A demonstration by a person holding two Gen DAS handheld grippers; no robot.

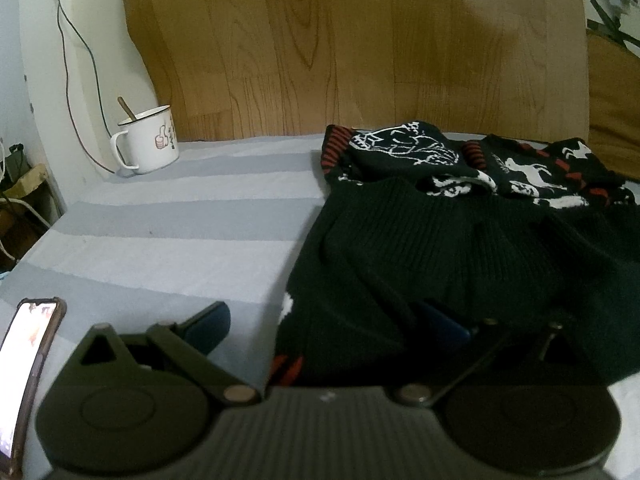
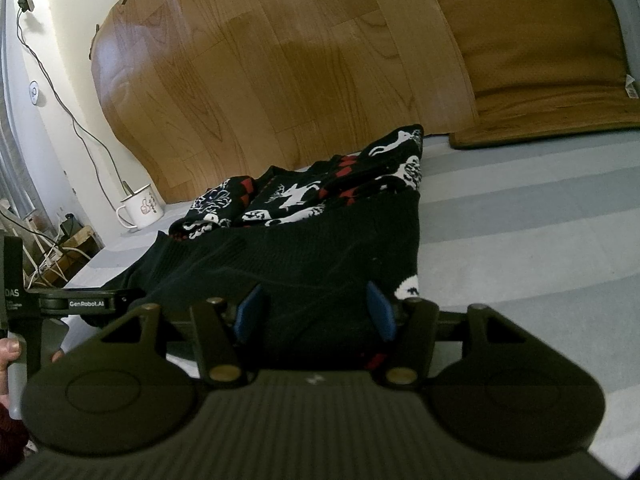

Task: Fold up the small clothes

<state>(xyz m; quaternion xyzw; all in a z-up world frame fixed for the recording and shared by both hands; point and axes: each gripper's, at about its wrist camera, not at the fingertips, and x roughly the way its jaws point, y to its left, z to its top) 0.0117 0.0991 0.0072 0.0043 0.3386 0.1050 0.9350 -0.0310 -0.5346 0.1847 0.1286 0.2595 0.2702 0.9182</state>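
Observation:
A black knit sweater (image 1: 460, 240) with white reindeer and red marks lies crumpled on the grey striped sheet (image 1: 180, 240). My left gripper (image 1: 326, 320) is open at the sweater's near left edge: its left fingertip (image 1: 212, 318) is over bare sheet and its right fingertip (image 1: 440, 322) is against the black cloth. In the right wrist view the sweater (image 2: 320, 248) runs away from me. My right gripper (image 2: 314, 312) is open at its near hem, with black cloth lying between the two blue pads (image 2: 248, 312). The left gripper's body (image 2: 80, 304) shows at the left, held by a hand (image 2: 8, 354).
A white enamel mug (image 1: 150, 144) with a spoon stands at the sheet's far left corner. A lit phone (image 1: 28, 368) lies by my left gripper. A wood-grain board (image 2: 280, 72) leans on the wall behind, with a brown cushion (image 2: 540, 60) to its right. Cables hang at the left wall.

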